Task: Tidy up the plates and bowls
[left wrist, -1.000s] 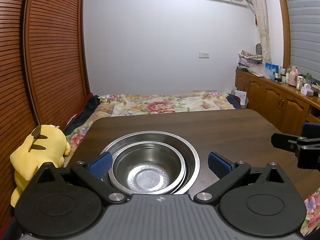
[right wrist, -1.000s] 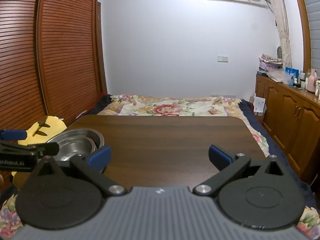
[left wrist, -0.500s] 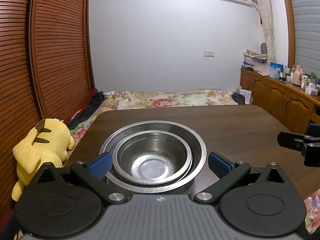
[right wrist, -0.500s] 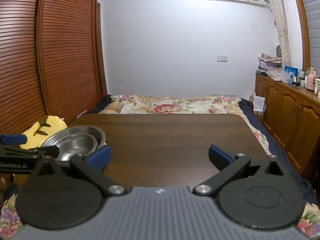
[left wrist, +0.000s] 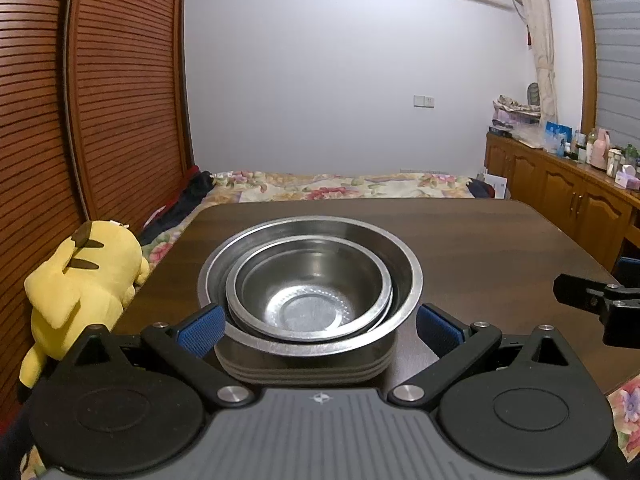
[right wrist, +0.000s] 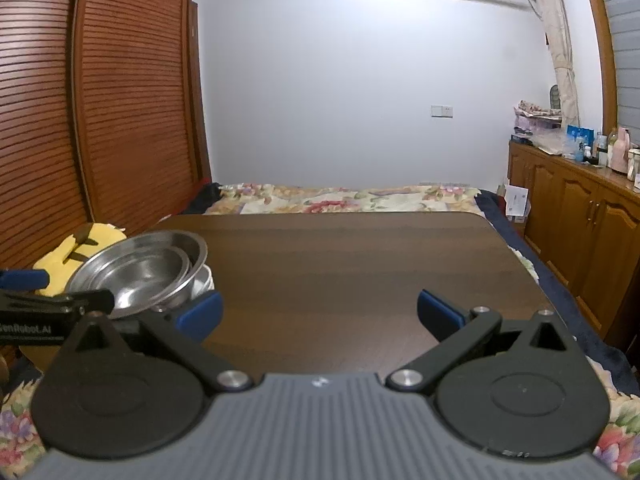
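Observation:
A nested stack of steel bowls [left wrist: 310,292] sits on a stack of grey plates [left wrist: 304,370] on the dark wooden table [left wrist: 480,248]. My left gripper [left wrist: 318,330] is open, its blue pads on either side of the stack's near edge, not touching it. The bowls also show in the right wrist view [right wrist: 140,268], at the table's left side. My right gripper [right wrist: 318,312] is open and empty above the table's near middle. Its finger shows at the right of the left wrist view [left wrist: 592,296].
A yellow plush toy [left wrist: 80,280] lies off the table's left edge. A bed with a floral cover [right wrist: 340,198] lies beyond the table. Wooden cabinets [right wrist: 580,232] with bottles stand at the right. Louvred wooden doors [right wrist: 120,100] are at the left.
My left gripper has dropped lower and come closer to the bowl stack, so the plates under it now show. The right gripper has hardly moved.

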